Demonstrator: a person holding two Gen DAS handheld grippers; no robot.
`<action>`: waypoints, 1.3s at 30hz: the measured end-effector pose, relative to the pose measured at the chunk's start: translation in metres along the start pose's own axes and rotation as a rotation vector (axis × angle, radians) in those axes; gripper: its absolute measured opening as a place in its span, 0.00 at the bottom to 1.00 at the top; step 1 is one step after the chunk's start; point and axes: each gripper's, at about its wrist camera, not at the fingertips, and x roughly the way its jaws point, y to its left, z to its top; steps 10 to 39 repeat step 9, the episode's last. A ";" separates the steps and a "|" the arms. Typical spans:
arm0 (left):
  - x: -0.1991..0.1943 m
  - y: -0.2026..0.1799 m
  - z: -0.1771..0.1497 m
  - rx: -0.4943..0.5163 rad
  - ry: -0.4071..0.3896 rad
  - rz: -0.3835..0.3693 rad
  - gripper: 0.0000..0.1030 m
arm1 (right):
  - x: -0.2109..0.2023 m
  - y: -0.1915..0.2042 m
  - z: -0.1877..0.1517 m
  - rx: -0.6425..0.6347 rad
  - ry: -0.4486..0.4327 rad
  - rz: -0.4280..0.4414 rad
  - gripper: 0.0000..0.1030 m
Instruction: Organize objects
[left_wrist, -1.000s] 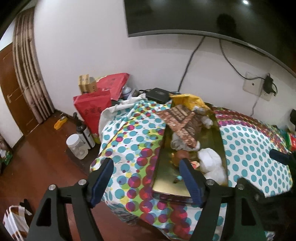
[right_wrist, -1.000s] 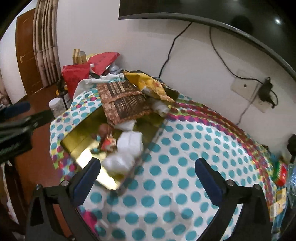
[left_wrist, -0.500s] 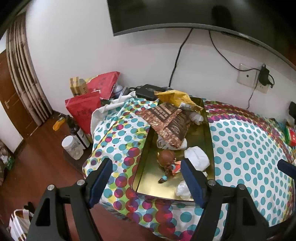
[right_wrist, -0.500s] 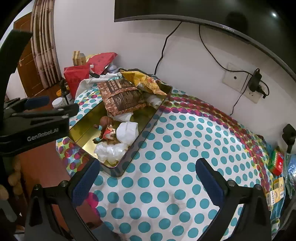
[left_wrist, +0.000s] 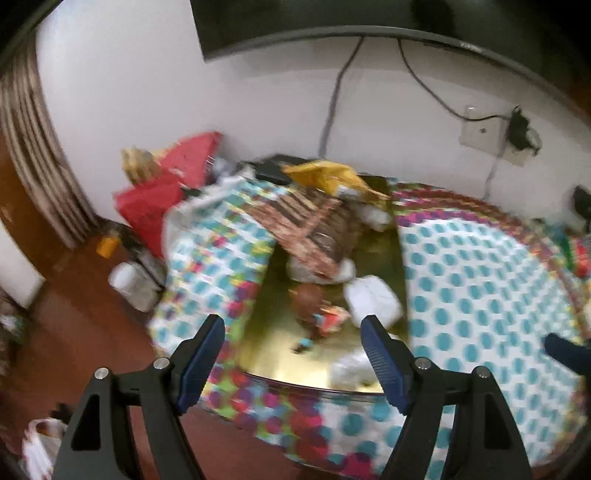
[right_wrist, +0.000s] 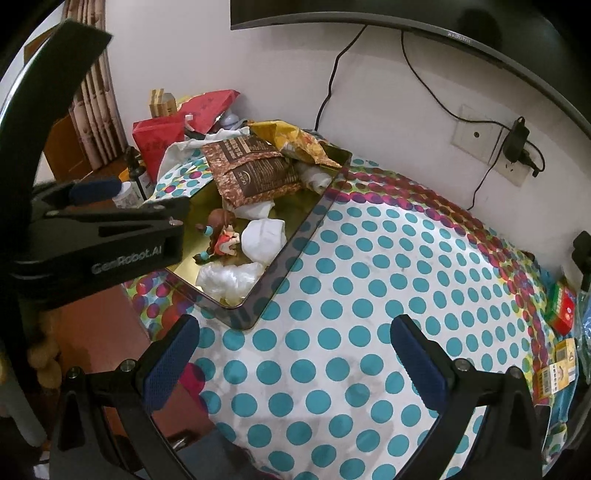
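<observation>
Worktop (right_wrist: 369, 295) under a dotted cloth fills most of both views, with a gold tray (right_wrist: 295, 240) lying on its left part, long axis running from the near edge away toward the wall. Brown snack bag (right_wrist: 251, 166) and yellow wrapper (right_wrist: 295, 140) pile up at the tray's far end; nearer sit white crumpled wrappers (right_wrist: 264, 238) and a clear plastic bag (right_wrist: 229, 277), and between them a small figurine (right_wrist: 221, 236) with brown hair lies on the tray floor.

Left claw (left_wrist: 291, 354) hangs spread wide and empty just over the tray's near end, the figurine straight ahead between its fingers, though that view is blurred. Right claw (right_wrist: 293, 354) is likewise spread and empty, above bare cloth, the tray off to its left. My judgement: the left claw is the nearer one, and a short forward reach along the tray's length would meet the figurine
</observation>
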 end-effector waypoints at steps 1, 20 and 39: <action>0.001 0.001 0.000 -0.008 0.007 -0.015 0.76 | 0.000 0.000 0.000 0.002 0.001 0.000 1.00; 0.001 -0.004 -0.001 0.003 -0.006 0.011 0.76 | 0.002 -0.003 0.001 0.011 0.007 0.001 1.00; 0.001 -0.004 -0.001 0.003 -0.006 0.011 0.76 | 0.002 -0.003 0.001 0.011 0.007 0.001 1.00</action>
